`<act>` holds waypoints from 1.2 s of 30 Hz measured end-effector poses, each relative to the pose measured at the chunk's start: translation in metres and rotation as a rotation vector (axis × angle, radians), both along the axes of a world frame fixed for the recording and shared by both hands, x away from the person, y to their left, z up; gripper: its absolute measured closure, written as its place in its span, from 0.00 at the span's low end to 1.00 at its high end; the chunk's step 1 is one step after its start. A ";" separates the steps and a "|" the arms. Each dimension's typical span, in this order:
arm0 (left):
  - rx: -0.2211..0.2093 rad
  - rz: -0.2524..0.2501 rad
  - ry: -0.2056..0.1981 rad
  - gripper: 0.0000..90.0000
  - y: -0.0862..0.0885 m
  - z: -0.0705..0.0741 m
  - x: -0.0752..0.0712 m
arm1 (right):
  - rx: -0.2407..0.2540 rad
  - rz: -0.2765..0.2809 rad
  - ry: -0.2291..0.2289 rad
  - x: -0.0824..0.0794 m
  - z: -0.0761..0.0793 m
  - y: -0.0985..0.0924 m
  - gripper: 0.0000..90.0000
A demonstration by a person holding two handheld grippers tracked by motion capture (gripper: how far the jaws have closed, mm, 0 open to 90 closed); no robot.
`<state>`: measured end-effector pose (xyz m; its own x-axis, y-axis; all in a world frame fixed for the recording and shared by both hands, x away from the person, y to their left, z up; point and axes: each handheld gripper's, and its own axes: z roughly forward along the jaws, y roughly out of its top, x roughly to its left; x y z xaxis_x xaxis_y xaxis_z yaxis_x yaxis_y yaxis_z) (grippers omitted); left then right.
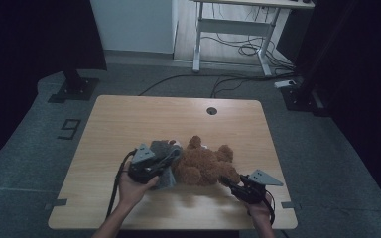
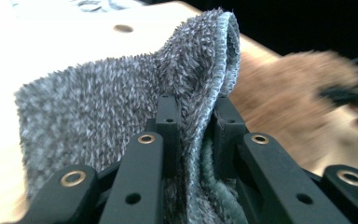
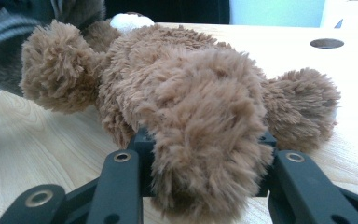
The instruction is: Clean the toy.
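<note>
A brown teddy bear (image 1: 204,163) lies on the wooden table (image 1: 129,119), its limbs spread. A grey fuzzy cloth garment (image 1: 164,154) sits at the bear's left side. My left gripper (image 1: 171,157) is shut on the edge of this grey cloth (image 2: 121,107), which stands pinched between the jaws with its hemmed rim (image 2: 226,56) raised. My right gripper (image 1: 226,182) is shut on one leg of the bear (image 3: 205,140), the plush bulging between the jaws. In the left gripper view the bear (image 2: 284,93) is a blurred brown mass at right.
A round cable hole (image 1: 212,110) sits near the table's far edge. Beyond the table stand a white desk frame (image 1: 228,29) with cables on the floor, and a black stand base (image 1: 74,89) at left. A marking (image 1: 69,129) is on the carpet.
</note>
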<state>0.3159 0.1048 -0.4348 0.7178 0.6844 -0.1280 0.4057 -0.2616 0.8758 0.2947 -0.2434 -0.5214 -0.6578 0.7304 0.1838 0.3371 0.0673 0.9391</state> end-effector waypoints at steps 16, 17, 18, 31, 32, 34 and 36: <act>0.137 -0.173 0.026 0.84 -0.129 -0.015 0.001 | 0.002 0.000 -0.001 0.000 0.000 -0.002 0.66; 0.126 -0.172 0.036 0.84 -0.126 -0.019 0.003 | -0.002 0.001 0.001 0.000 0.001 -0.002 0.66; 0.112 -0.169 0.045 0.84 -0.122 -0.021 0.004 | -0.007 0.002 0.002 0.000 0.000 -0.002 0.66; 0.019 -0.036 0.029 0.84 -0.050 -0.008 0.009 | 0.000 0.004 -0.001 0.000 -0.001 -0.002 0.66; 0.020 -0.026 0.024 0.84 -0.045 -0.007 0.009 | -0.001 0.005 -0.001 0.000 -0.001 -0.002 0.66; 0.024 -0.008 0.020 0.84 -0.035 -0.006 0.011 | -0.002 0.006 -0.001 0.000 -0.002 -0.003 0.66; 0.049 0.022 0.010 0.84 -0.023 -0.006 0.012 | -0.001 0.005 -0.001 0.000 -0.002 -0.004 0.66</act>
